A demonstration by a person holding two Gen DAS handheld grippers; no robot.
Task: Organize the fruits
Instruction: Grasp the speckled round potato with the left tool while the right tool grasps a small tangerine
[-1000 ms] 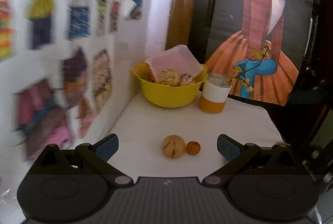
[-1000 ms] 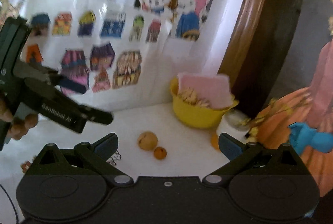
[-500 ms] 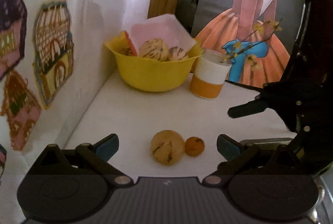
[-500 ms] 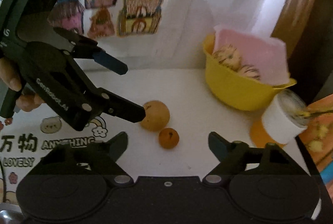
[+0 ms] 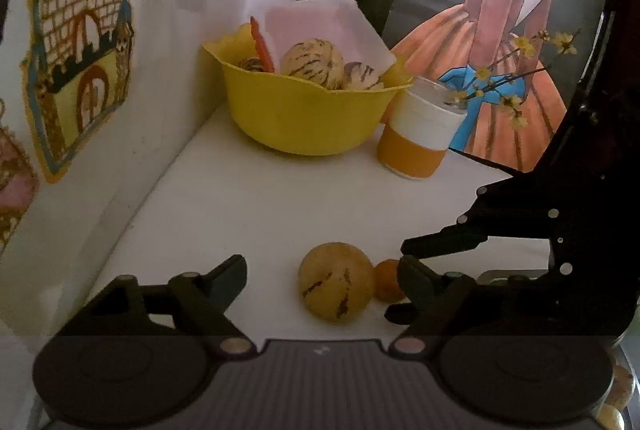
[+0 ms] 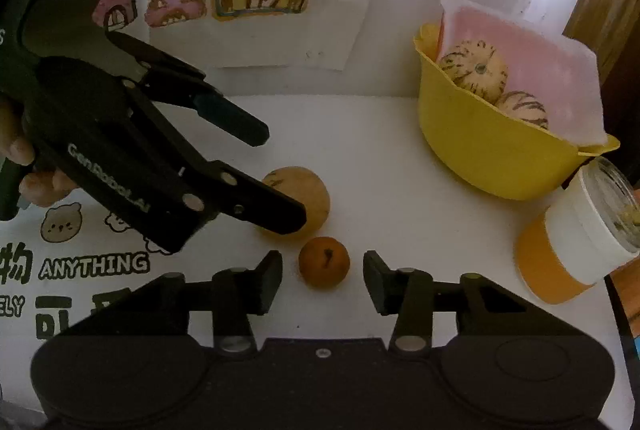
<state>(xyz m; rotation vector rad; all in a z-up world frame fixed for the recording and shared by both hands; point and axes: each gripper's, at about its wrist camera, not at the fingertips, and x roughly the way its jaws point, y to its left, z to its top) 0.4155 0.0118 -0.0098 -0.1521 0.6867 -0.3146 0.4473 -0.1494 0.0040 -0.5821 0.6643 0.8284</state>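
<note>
A tan striped melon [image 5: 336, 282] and a small orange [image 6: 324, 262] lie side by side on the white tabletop [image 5: 248, 198]. My left gripper [image 5: 322, 272] is open, its fingers wide on either side of the melon without touching it. My right gripper [image 6: 322, 268] is open too, with the orange in the gap between its pads. In the right wrist view the left gripper [image 6: 268, 174] reaches in from the left, one finger crossing the melon [image 6: 310, 190]. A yellow bowl [image 5: 312, 118] at the back holds striped melons [image 5: 312, 62] and a pink-white tray.
An orange and white cup [image 5: 416, 138] with a flower sprig stands right of the bowl. A white wall with house stickers [image 5: 80, 42] runs along the left. A printed mat [image 6: 80, 270] covers the near left. A painted panel [image 5: 512, 30] closes the back.
Both grippers have come down and in toward the two fruits. The left one now straddles the melon, the right one the orange, and the right fingers have narrowed.
</note>
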